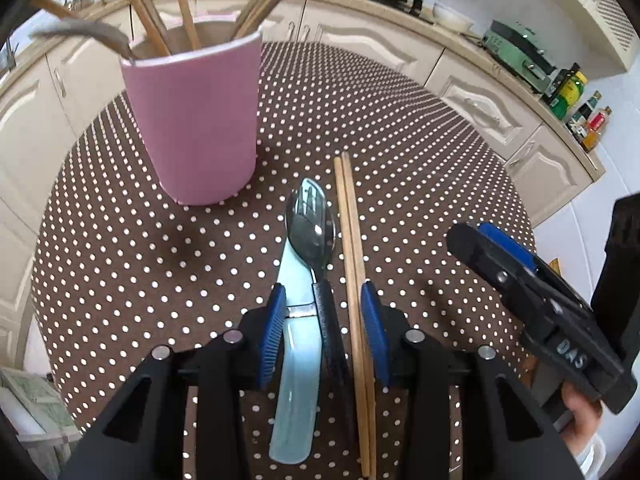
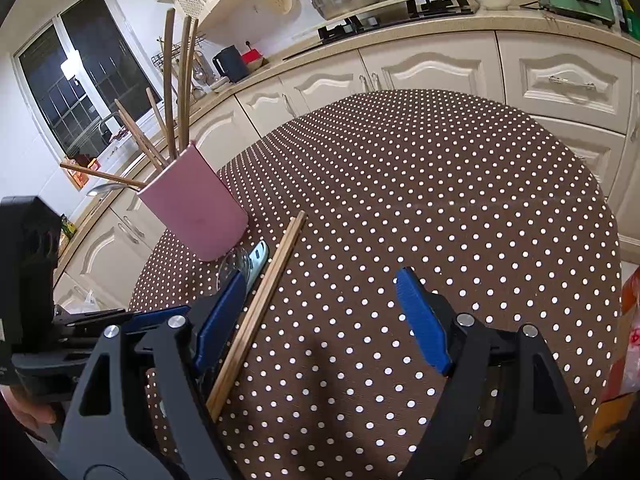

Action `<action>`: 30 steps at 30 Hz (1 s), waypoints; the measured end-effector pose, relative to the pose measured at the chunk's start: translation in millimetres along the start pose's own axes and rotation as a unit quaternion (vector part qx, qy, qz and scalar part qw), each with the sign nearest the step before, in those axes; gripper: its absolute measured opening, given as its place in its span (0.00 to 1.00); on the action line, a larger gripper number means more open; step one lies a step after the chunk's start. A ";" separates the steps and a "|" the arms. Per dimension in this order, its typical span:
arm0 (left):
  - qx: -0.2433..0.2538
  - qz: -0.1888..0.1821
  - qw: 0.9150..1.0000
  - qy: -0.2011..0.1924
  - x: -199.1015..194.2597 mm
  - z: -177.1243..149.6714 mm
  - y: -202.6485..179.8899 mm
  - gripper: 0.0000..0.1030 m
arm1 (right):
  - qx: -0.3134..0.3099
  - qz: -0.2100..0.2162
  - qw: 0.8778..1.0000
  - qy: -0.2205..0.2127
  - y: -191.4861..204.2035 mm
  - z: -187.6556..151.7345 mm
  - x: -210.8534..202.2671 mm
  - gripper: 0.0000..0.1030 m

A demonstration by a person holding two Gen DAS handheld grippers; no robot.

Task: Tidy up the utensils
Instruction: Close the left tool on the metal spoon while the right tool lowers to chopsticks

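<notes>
Left gripper [image 1: 324, 304] fingers part-spread, straddling pale-blue knife [image 1: 296, 360], dark-handled spoon [image 1: 314, 232] and wooden chopsticks [image 1: 354, 280] lying on the polka-dot surface [image 1: 420, 168], pad contact unclear, right gripper [image 2: 324, 316] fingers wide apart and empty, pink holder [image 1: 196, 120] just beyond.

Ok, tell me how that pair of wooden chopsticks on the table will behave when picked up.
The chopsticks look thin, straight and wooden, so probably stiff and light. Being two loose sticks lying side by side, they may split apart or roll. Their smooth narrow shafts could slip or pivot in a grip.
</notes>
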State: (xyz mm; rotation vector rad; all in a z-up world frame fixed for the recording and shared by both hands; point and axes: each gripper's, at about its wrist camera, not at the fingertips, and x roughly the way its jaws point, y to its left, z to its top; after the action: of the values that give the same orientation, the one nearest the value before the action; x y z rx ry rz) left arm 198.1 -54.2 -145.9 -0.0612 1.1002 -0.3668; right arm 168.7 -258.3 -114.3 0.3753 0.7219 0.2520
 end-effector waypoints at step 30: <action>-0.073 -0.009 0.994 -0.083 -12.9 16.7 24.9 0.04 | -0.074 -0.031 0.992 0.093 32.4 4.8 40.6 0.75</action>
State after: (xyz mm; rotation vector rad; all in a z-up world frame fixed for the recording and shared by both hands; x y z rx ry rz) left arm 214.1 -28.9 -132.8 -0.2267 0.9609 -0.2910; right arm 198.2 -216.0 -121.5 0.1887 0.8914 0.2838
